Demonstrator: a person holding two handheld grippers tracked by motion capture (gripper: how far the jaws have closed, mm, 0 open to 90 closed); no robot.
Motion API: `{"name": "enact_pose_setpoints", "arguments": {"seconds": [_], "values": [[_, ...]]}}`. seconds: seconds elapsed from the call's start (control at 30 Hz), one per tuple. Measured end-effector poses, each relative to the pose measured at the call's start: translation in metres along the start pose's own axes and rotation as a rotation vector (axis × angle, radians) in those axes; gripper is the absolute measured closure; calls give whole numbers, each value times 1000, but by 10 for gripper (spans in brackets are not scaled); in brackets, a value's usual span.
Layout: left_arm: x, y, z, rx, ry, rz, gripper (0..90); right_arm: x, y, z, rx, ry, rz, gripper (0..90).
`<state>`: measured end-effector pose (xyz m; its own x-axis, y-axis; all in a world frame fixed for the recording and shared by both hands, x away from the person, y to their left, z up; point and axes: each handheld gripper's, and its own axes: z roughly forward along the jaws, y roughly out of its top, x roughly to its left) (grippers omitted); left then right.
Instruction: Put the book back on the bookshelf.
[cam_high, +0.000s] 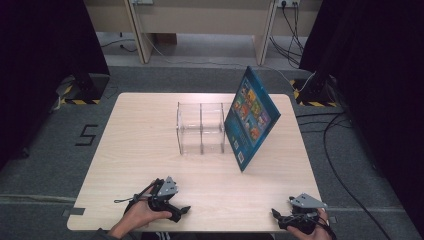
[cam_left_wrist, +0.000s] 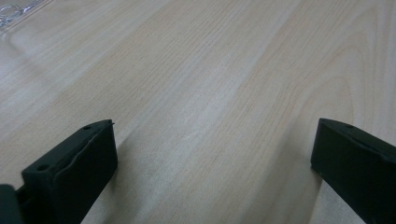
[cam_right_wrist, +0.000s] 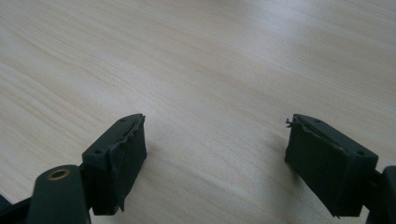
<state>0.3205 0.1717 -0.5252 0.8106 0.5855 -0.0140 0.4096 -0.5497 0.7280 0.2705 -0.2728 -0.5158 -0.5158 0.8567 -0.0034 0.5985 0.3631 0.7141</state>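
Resting on table (cam_high: 150, 150) | left gripper (cam_high: 181, 212) agape | right gripper (cam_high: 276, 216) agape

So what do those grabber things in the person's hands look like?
Each is black. The left gripper and right gripper both carry a grey three-cornered plate on top, and thin black cables trail from them. Up close, each has two chunky black block-shaped jaws with small screw holes; the right one's pads look frayed at the edges.
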Motion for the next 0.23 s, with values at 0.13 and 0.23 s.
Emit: {"name": "enact_pose_setpoints", "arguments": {"seconds": [0.13,0.23], "values": [[0,0,0,2,-1,0,0,0,0,0,-1,0,1,200],[0,0,0,2,-1,0,0,0,0,0,0,0,0,197]]}}
